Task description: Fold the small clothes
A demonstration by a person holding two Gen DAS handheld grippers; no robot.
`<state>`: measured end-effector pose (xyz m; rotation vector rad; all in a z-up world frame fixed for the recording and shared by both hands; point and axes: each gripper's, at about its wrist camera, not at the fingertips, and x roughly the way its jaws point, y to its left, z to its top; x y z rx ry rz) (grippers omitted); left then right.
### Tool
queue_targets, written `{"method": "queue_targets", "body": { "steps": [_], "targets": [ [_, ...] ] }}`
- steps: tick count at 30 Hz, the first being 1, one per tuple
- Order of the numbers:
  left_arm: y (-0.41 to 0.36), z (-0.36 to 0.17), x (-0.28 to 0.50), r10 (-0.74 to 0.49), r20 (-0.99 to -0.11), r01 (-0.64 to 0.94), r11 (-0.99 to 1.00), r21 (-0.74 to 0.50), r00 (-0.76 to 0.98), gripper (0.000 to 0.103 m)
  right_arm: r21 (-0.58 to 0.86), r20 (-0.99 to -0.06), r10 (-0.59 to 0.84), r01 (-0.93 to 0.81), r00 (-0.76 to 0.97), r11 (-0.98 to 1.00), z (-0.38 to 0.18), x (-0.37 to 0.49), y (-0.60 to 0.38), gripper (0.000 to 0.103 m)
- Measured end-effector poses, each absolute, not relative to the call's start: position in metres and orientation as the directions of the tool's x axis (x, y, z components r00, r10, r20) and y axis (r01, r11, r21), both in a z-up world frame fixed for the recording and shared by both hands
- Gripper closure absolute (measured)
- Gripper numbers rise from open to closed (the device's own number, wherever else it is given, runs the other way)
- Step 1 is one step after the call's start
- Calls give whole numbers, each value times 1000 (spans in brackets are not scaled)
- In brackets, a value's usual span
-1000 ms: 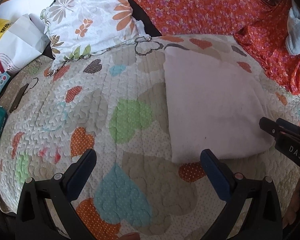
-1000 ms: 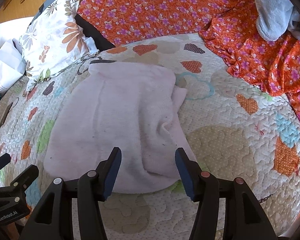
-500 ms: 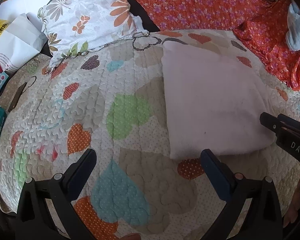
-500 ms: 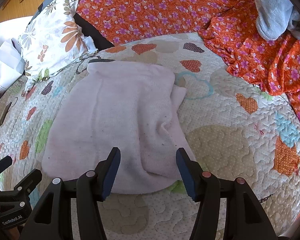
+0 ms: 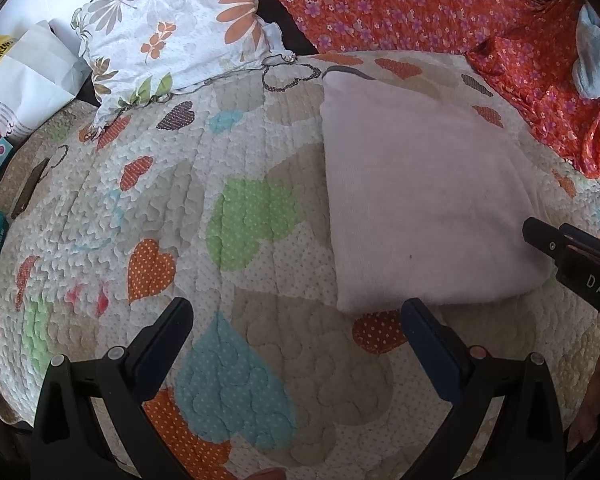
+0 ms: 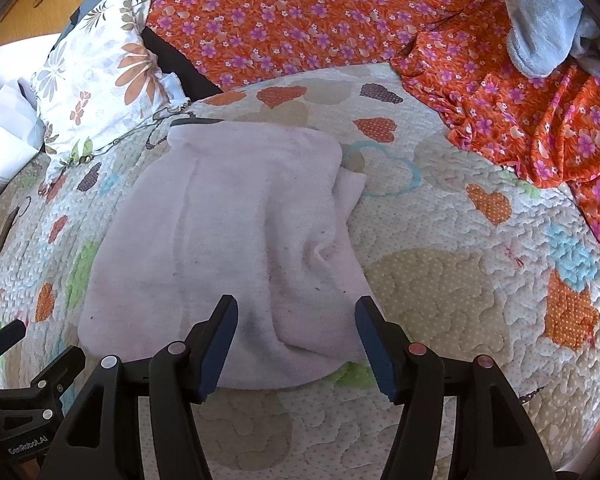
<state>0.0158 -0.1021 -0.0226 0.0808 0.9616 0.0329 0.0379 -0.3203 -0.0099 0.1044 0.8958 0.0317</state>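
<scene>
A pale pink folded garment [image 5: 416, 200] lies flat on the heart-patterned quilt [image 5: 240, 220]; in the right wrist view the garment [image 6: 240, 232] has a rumpled fold along its right side. My left gripper [image 5: 296, 312] is open and empty, just off the garment's near left corner. My right gripper [image 6: 296, 308] is open and empty, its jaws held over the garment's near edge. The right gripper's tip [image 5: 556, 244] shows at the garment's right side in the left wrist view. The left gripper [image 6: 24, 360] shows at the lower left of the right wrist view.
A floral pillow [image 5: 172, 28] lies at the far left of the quilt. An orange flowered cloth [image 6: 340, 20] covers the back and right side. A light blue sock or cloth [image 6: 540, 28] rests on it at far right. Paper bags and boxes [image 5: 24, 80] sit off the left edge.
Both grippers have drifted slightly; the view has crept a little away from the garment. The garment has not moved and both grippers stay open.
</scene>
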Motion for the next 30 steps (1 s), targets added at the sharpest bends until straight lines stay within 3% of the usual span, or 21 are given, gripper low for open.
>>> {"method": "queue_targets", "body": {
  "steps": [30],
  "targets": [
    [-100, -32, 17, 16, -856, 5, 1000, 22, 517, 0, 101, -783, 62, 29, 618, 994, -11, 39, -322, 35]
  ]
}}
